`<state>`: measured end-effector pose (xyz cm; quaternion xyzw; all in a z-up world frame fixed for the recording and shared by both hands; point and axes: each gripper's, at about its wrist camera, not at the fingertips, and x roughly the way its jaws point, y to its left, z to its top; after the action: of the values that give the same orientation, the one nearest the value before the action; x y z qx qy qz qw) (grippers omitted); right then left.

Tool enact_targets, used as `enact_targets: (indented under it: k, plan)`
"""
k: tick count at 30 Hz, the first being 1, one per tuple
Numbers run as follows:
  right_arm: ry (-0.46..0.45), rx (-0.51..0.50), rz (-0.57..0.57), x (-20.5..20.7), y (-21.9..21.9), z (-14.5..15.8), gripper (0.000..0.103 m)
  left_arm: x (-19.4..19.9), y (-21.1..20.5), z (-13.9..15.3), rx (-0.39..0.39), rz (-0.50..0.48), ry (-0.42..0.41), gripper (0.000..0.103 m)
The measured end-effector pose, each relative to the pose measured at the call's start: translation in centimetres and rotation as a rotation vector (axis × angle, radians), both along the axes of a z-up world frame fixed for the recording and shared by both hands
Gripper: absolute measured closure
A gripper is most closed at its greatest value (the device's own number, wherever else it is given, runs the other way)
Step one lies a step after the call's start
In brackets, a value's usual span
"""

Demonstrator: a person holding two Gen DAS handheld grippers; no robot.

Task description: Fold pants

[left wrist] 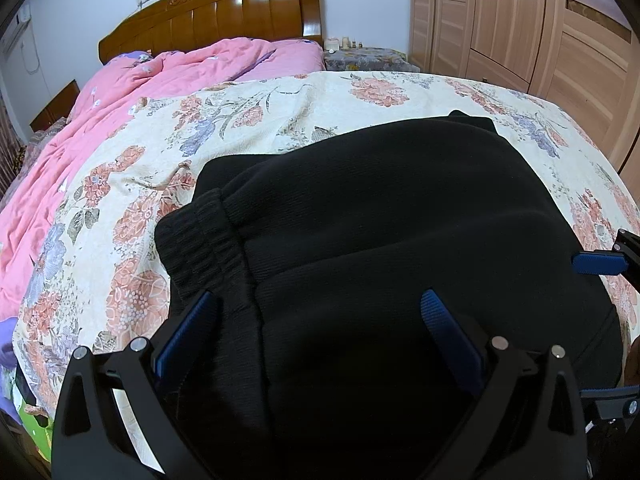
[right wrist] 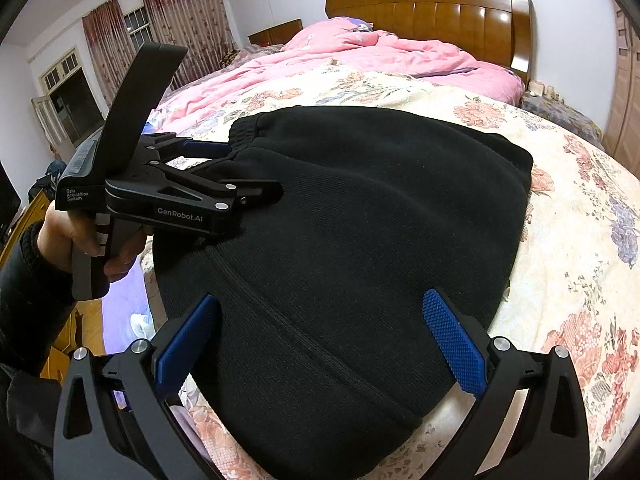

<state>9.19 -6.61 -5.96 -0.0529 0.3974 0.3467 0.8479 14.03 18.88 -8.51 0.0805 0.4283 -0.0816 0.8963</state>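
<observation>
The bed's floral bedspread (right wrist: pixel 560 208) carries the black pants (right wrist: pixel 360 220), lying near its edge as a compact bundle of stacked layers, the ribbed waistband (left wrist: pixel 200 236) on top at one end; by that, folding looks nearly finished, with perhaps a last tidy left. The left gripper (left wrist: pixel 320 312) hovers spread over the bundle, holding nothing; the right gripper (right wrist: pixel 320 320) is likewise spread and empty.

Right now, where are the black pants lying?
The black pants lie folded on the floral bedspread at the foot of the bed, in front of the pink quilt, with both open grippers over their near edge.
</observation>
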Motion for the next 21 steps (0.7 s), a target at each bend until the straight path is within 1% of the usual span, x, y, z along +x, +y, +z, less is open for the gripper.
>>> enact_targets:
  k: [9, 12, 13, 15, 16, 17, 18, 20, 21]
  plan:
    - [0.001, -0.001, 0.003, 0.0, 0.0, 0.0, 0.004, 0.0, 0.0, 0.0, -0.001, -0.001, 0.001, 0.001]
    - [0.022, -0.015, -0.005, 0.0, -0.5, 0.4, 0.005, -0.1, 0.3, 0.2, 0.008, 0.009, 0.015, 0.001]
    - [0.032, -0.024, -0.018, 0.0, -1.0, 0.7, 0.005, -0.3, 0.8, 0.5, 0.016, 0.028, 0.027, 0.001]
    - [0.042, -0.04, -0.104, 0.2, -3.1, 1.3, 0.005, -0.8, 2.4, 1.5, 0.038, 0.081, 0.02, 0.001]
    - [0.048, -0.036, -0.158, 0.3, -4.3, 1.6, 0.005, -1.5, 4.0, 2.6, 0.041, 0.133, -0.012, 0.002]
    - [0.053, -0.016, -0.238, 0.4, -6.2, 2.2, 0.005, -2.1, 5.2, 3.6, 0.032, 0.177, -0.039, 0.002]
    - [0.049, -0.001, -0.285, 0.4, -7.3, 2.7, 0.005, -2.8, 6.8, 5.2, 0.019, 0.236, -0.082, 0.002]
    - [0.019, 0.032, -0.369, -0.1, -9.2, 4.0, 0.005, -4.2, 7.8, 7.6, 0.009, 0.3, -0.172, 0.002]
    - [-0.005, 0.044, -0.406, -0.6, -9.7, 4.6, 0.005, -4.9, 7.7, 8.7, 0.003, 0.316, -0.222, 0.002]
